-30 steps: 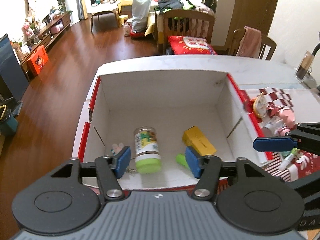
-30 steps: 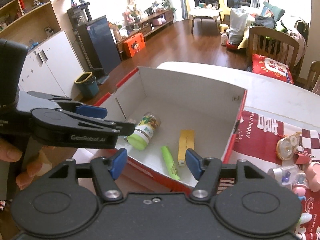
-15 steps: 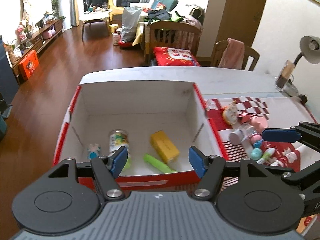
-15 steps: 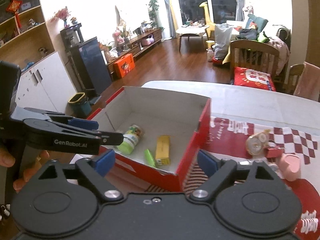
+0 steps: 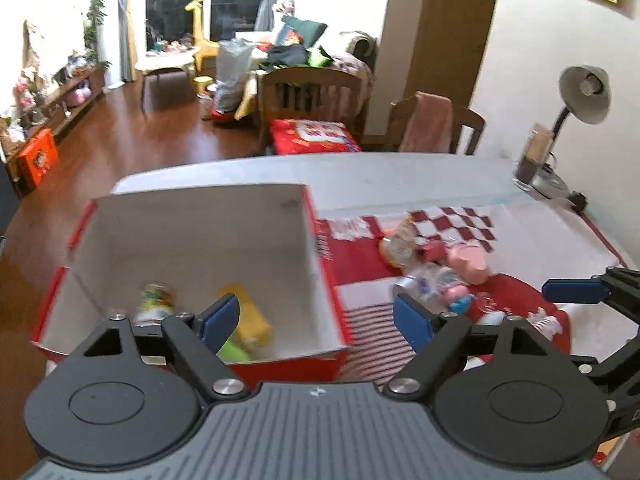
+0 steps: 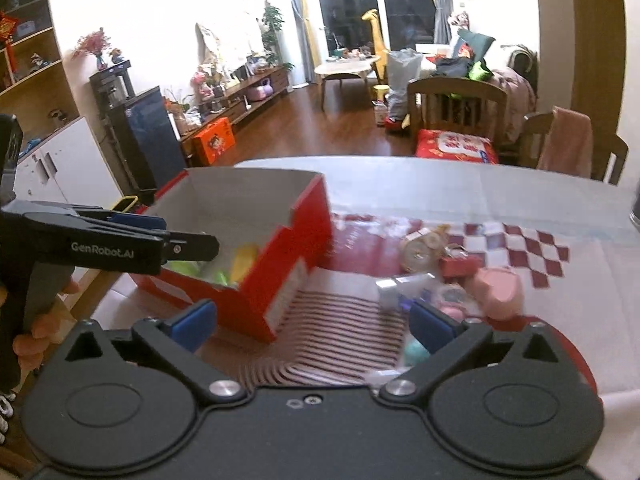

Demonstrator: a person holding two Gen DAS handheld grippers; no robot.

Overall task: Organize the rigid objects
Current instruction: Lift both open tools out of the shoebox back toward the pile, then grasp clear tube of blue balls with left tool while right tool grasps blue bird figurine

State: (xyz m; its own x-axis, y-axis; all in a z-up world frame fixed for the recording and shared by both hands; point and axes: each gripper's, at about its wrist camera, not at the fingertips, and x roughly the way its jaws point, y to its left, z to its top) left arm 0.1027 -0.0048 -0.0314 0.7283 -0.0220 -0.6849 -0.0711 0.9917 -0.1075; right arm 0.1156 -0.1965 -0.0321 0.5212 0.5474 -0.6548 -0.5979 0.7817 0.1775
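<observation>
- The surface (image 5: pixel 420 176) is covered on its right part by a red-and-white cloth (image 6: pixel 532 248), on which a huddle of small objects (image 6: pixel 452 276) is left to be sorted.
- The red box (image 6: pixel 280 280) stands to the left of that huddle; a green-capped jar (image 5: pixel 154 306), a yellow packet (image 5: pixel 250 320) and a green marker (image 5: pixel 232 350) are already held in it.
- The right tongs (image 6: pixel 312 326) are seen open and empty, and are judged the nearer pair: the huddle lies just ahead and to their right.
- The left tongs (image 5: pixel 316 320) are also open and empty, straddling the box's right wall.
- A pink heart-shaped case (image 6: pixel 498 290), a round clock (image 6: pixel 420 250) and a small clear bottle (image 6: pixel 404 288) lie touching or just beside one another, so neighbours could be knocked in any grasp.
- Long axes cannot be told through the blur.
</observation>
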